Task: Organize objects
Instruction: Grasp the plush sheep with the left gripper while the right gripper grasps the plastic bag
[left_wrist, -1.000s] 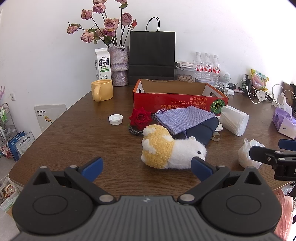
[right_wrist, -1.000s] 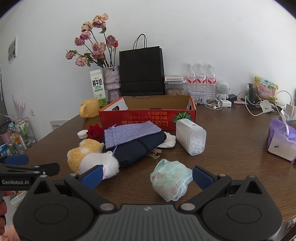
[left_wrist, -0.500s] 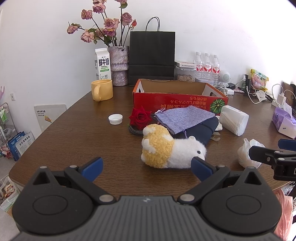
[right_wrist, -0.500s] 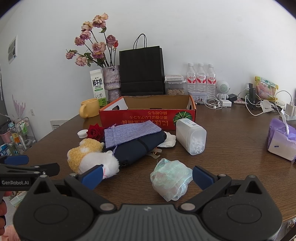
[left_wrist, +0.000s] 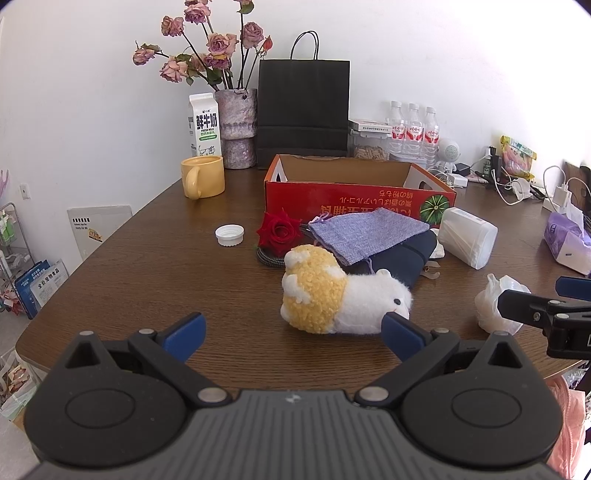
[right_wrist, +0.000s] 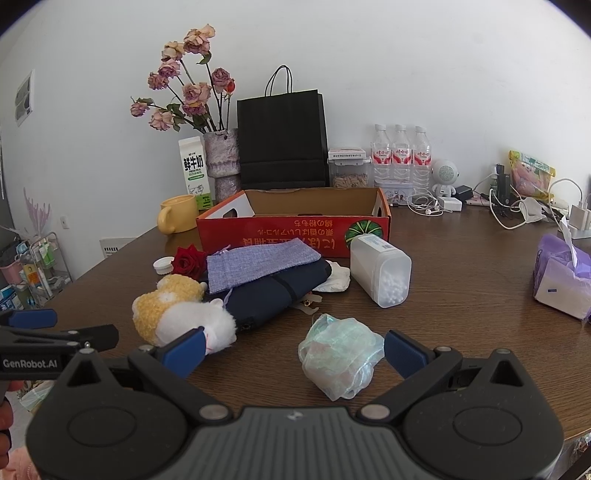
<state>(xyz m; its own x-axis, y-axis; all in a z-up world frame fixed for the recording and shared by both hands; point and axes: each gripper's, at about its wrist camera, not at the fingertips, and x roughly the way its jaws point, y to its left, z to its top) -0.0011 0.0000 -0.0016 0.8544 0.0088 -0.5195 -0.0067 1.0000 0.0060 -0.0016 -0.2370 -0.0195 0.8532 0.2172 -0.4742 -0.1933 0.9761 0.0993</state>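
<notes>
A yellow and white plush toy (left_wrist: 340, 299) (right_wrist: 177, 314) lies on the brown table (left_wrist: 147, 266), just beyond my open left gripper (left_wrist: 293, 338). My right gripper (right_wrist: 293, 349) is open too, with a crumpled pale plastic bag (right_wrist: 340, 362) lying between its fingers, untouched. Behind the toy sit a lilac cloth pouch (left_wrist: 365, 229) (right_wrist: 258, 262) on a dark navy pouch (left_wrist: 402, 254) (right_wrist: 273, 291), a red rose (left_wrist: 277, 230) (right_wrist: 188, 260), a white bottle cap (left_wrist: 229, 234) and a clear container (left_wrist: 467, 236) (right_wrist: 380, 269) on its side. An open red cardboard box (left_wrist: 354, 188) (right_wrist: 295, 229) stands behind them.
At the back stand a yellow mug (left_wrist: 202, 181), a milk carton (left_wrist: 205, 125), a vase of dried roses (left_wrist: 236, 125), a black paper bag (left_wrist: 303, 110) and water bottles (right_wrist: 400, 155). A purple tissue pack (right_wrist: 561, 273) and cables (right_wrist: 509, 210) lie at the right. The table's front edge is close.
</notes>
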